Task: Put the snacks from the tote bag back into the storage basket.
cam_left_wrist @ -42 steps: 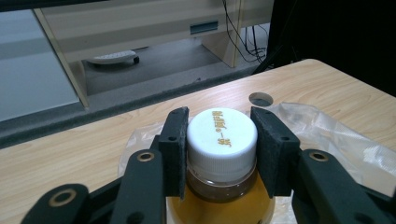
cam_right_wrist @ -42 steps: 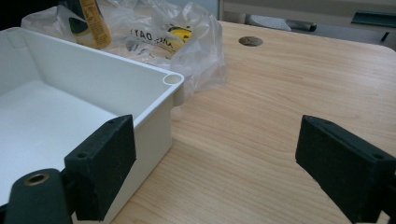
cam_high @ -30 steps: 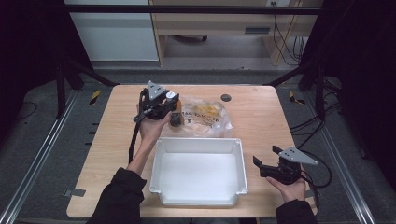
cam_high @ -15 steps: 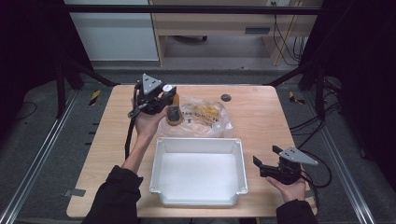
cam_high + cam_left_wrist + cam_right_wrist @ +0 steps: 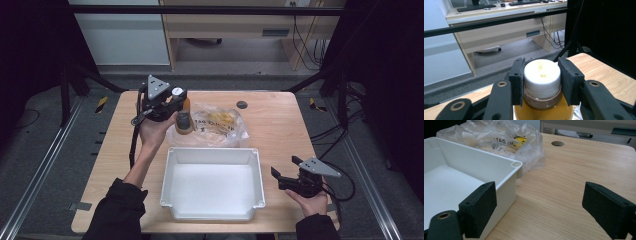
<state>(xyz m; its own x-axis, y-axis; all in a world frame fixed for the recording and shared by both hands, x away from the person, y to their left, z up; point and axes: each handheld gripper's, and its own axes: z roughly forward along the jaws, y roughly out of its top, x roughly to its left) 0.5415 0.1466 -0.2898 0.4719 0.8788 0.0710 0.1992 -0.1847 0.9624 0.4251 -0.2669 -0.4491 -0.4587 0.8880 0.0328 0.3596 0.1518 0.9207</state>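
- Left gripper [image 5: 176, 107], high view: clamping a small bottle [image 5: 183, 121] of amber liquid by its white cap, holding it above the table [image 5: 280, 125] just left of the clear plastic bag [image 5: 220, 125]. Bottle is hanging off the surface, beyond the far-left corner of the white bin [image 5: 212, 182].
- Same view, right gripper [image 5: 287, 176]: jaws standing wide apart, nothing between them, parked near the table's right front edge just right of the bin.
- Progress, my read: pick is done, bottle is lifted; carrying it over and setting it into the bin is what's left. Bin is looking empty so far. Bag with yellow contents is sitting untouched behind the bin.
- Left gripper view: both black pads [image 5: 517, 80] are pressing the sides of the white cap [image 5: 542, 72], amber liquid showing below the neck. Grip is looking centred, bottle upright.
- Right gripper view: open pads [image 5: 477, 208] framing bare wood; bin corner [image 5: 515, 165] sitting just inside the left pad, not touching as far as I can tell. Bag [image 5: 506, 142] crumpled against the bin's far wall, a round dark grommet [image 5: 557, 143] further back on the tabletop.
- Surface/room: light wood-grain table on a dark frame, grey carpet, cables trailing at right, a beige desk with a keyboard beyond.
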